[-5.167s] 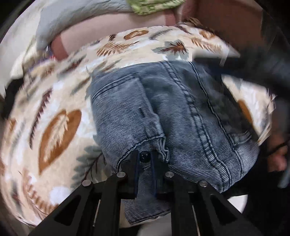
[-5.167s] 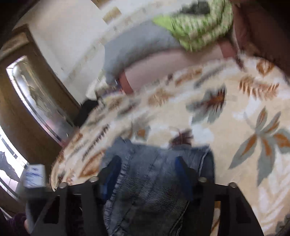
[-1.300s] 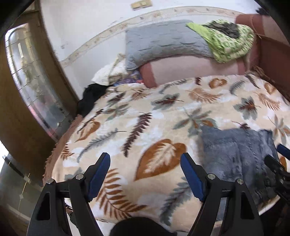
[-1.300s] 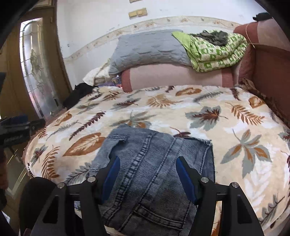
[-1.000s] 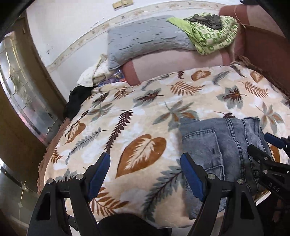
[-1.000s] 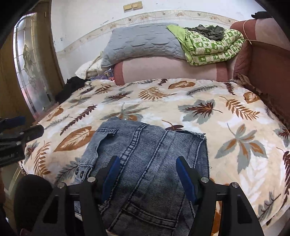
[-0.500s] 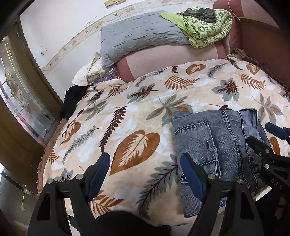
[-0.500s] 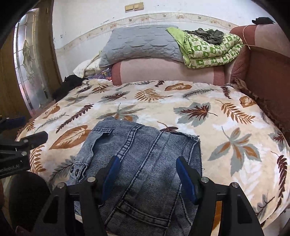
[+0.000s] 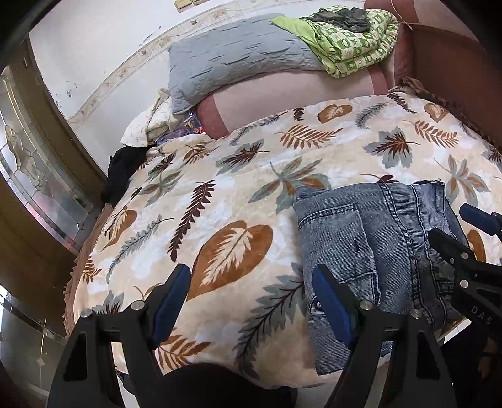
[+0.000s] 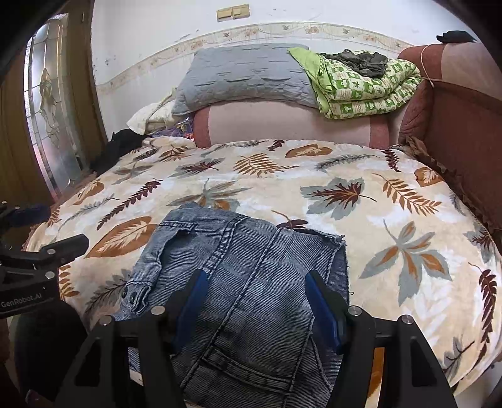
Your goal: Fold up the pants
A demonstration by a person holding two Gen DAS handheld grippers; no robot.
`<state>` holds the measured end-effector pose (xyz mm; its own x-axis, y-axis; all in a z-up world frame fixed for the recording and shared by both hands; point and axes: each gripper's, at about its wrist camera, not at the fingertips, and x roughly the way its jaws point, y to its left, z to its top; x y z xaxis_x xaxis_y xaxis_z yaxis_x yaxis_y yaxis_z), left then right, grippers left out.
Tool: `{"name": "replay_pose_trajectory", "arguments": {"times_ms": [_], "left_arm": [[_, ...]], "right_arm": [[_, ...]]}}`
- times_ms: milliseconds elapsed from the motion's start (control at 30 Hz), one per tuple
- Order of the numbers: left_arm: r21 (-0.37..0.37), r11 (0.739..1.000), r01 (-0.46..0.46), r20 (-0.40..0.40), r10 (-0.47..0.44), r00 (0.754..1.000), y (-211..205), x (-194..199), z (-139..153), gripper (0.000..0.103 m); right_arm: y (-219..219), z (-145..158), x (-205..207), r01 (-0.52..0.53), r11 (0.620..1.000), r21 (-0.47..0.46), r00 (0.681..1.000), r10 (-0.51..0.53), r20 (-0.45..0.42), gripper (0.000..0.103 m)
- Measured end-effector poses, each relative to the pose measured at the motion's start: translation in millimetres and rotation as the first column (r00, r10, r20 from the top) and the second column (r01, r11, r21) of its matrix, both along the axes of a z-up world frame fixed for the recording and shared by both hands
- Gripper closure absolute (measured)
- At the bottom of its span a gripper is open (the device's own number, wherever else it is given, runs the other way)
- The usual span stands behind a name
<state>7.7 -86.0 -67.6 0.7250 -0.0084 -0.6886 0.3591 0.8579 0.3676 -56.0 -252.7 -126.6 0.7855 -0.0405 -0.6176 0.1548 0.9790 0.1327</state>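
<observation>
Your pants (image 10: 241, 282) sit folded on the bed (image 10: 313, 175); both claws (image 9: 251, 295) (image 10: 255, 298) wide open, empty (looks finished).

A leaf-print blanket (image 10: 360, 175) covered the bed; a gray pillow (image 10: 248, 75) and green quilt (image 10: 367, 91) lay behind.

White wall (image 10: 150, 34) with patterned border strip (image 10: 282, 29) and beige switch plate (image 10: 233, 13). Wooden door (image 9: 34, 175) at left — frosted glass panel. Bed under leaf-print blanket (image 10: 360, 194); grey pillow (image 10: 248, 75), green quilt (image 10: 364, 86) stacked behind — daylight.
</observation>
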Motion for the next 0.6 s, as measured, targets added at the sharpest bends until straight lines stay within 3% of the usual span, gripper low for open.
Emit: {"name": "replay_pose_trajectory", "arguments": {"times_ms": [600], "left_arm": [[0.010,1.000,0.010,-0.011,-0.009,1.000,-1.2,-1.1,-5.7,0.023]], "right_arm": [[-1.1,1.1,0.1,0.002,1.000,0.001,1.000,-0.002,0.002,0.035]]}}
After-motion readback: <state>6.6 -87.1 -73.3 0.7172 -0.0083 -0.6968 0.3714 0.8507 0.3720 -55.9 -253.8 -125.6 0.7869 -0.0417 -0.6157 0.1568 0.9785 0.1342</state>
